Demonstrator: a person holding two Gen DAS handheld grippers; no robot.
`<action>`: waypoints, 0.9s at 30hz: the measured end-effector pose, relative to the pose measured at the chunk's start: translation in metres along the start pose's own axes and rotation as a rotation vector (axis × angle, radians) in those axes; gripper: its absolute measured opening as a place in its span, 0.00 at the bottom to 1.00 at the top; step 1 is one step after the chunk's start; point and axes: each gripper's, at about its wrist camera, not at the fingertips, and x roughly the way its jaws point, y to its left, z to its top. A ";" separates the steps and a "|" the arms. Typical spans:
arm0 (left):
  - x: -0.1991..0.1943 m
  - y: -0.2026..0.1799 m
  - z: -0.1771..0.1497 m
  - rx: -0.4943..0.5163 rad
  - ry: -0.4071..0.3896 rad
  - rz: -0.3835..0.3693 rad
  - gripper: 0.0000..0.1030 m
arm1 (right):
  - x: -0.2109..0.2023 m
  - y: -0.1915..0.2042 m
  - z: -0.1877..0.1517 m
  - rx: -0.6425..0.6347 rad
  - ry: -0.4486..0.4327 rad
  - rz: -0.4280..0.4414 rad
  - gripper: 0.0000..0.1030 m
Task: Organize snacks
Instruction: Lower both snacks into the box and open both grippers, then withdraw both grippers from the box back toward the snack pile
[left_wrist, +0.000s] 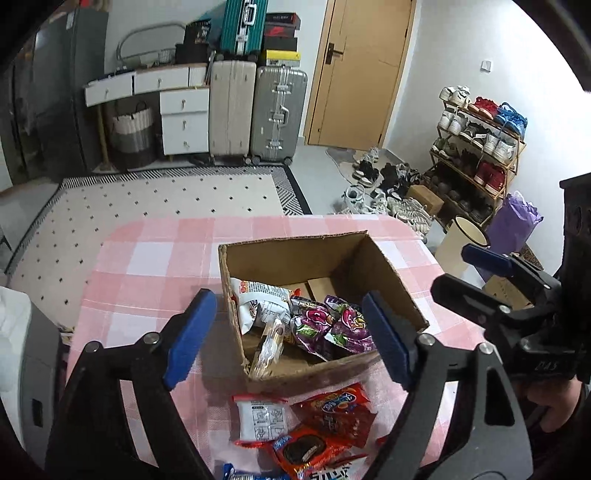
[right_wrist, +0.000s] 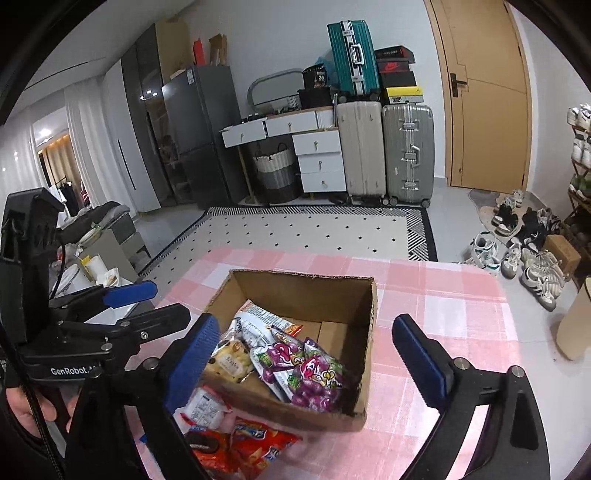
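A cardboard box (left_wrist: 384, 273) stands open on a table covered with a pink-and-white checked cloth (left_wrist: 147, 266). Inside the box lie two purple candy bags (left_wrist: 332, 325) side by side and touching, one white snack packet (left_wrist: 258, 299) against the left wall, and one clear packet of biscuits (left_wrist: 271, 343) leaning near the front left corner. Part of the box floor toward the back remains bare.

Outside the box, just in front of its near wall, four packets lie on the cloth: one white packet with red ends (left_wrist: 260, 419), one red chip bag (left_wrist: 338, 410), one red cookie packet (left_wrist: 310, 452) and, at the lower frame edge, one blue packet (left_wrist: 236, 474), only partly visible. The white packet and the red bags overlap or touch one another.

The left gripper (left_wrist: 288, 332) hovers above the front of the box with its two blue-padded fingers (left_wrist: 190, 338) spread wide; nothing is between them. The right gripper (right_wrist: 310, 358) is likewise spread wide with nothing held, its fingers (right_wrist: 421, 354) straddling the box from the other side. Each gripper is visible in the other's view, the two being near but apart.

In the background stand three suitcases (right_wrist: 406, 147), a white drawer unit (right_wrist: 317, 158), a shoe rack (left_wrist: 476, 147) and a closed wooden door (right_wrist: 487, 92).
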 end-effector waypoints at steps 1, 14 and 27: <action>-0.006 -0.002 -0.002 -0.001 -0.009 0.007 0.81 | -0.006 0.001 -0.001 -0.002 -0.006 0.001 0.98; -0.091 -0.015 -0.029 -0.005 -0.072 -0.003 0.99 | -0.086 0.025 -0.017 -0.015 -0.061 -0.019 0.99; -0.162 -0.023 -0.080 -0.005 -0.119 0.002 0.99 | -0.151 0.048 -0.065 -0.011 -0.124 -0.013 0.99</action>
